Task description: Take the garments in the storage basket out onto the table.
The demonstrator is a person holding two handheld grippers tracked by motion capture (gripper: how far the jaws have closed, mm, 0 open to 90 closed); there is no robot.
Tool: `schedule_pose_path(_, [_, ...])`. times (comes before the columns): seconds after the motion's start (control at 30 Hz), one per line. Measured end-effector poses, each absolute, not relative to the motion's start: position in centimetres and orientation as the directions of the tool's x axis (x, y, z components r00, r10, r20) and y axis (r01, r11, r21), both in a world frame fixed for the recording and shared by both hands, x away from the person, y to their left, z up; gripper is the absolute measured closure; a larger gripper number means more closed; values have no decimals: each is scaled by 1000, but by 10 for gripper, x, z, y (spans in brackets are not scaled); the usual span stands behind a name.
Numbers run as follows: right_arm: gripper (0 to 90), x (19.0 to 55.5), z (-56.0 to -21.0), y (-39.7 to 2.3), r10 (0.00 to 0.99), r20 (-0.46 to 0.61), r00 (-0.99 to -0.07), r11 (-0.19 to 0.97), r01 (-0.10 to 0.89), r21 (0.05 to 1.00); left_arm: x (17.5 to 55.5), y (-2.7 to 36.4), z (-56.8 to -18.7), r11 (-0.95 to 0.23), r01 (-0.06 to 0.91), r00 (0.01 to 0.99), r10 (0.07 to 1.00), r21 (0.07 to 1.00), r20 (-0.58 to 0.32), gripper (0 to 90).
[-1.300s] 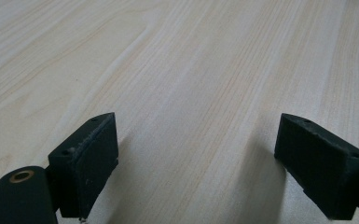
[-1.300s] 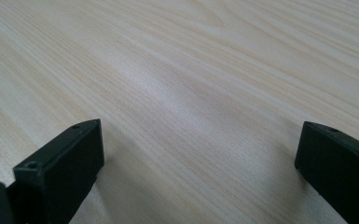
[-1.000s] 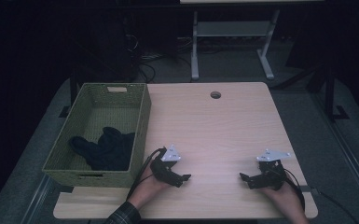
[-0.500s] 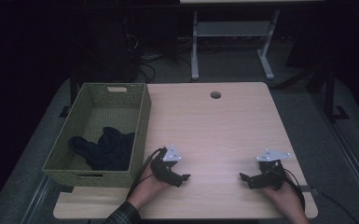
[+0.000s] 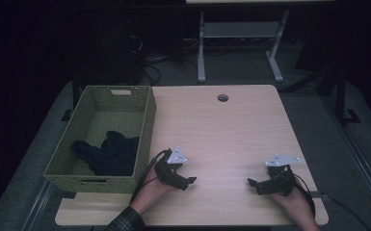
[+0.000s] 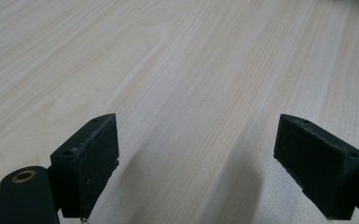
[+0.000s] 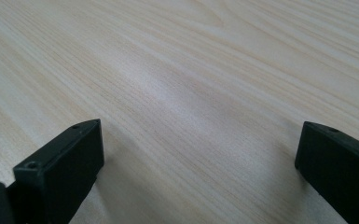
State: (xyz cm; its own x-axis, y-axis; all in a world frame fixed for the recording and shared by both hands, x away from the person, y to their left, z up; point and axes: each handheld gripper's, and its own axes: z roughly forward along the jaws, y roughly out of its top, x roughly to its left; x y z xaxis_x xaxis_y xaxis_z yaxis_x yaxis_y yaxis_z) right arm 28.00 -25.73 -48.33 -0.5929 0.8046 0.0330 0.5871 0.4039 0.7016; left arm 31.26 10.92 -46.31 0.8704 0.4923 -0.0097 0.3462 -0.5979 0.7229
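My left gripper (image 5: 189, 182) rests low on the light wooden table (image 5: 221, 139) near its front edge, just right of a green woven basket (image 5: 144, 130). Its jaws stand wide apart in the left gripper view, with bare wood between them (image 6: 198, 158). My right gripper (image 5: 251, 183) lies near the front right of the table, jaws pointing left. It is open too, with nothing between its fingers (image 7: 200, 172). A dark bundle of cloth (image 5: 108, 153) lies inside the basket.
A round cable hole (image 5: 222, 97) sits near the table's far edge. Beyond the table stand a white-legged desk frame (image 5: 236, 43) and tangled cables (image 5: 149, 53) on a dark floor. The basket takes up the table's left side.
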Motion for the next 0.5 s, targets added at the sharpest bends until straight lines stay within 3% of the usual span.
schedule_pose_path(0.5, [8, 280, -484, -257, 805, 33, -592, 402, 586, 704, 313, 109, -450, -593, 330, 874, 486, 735, 0, 137])
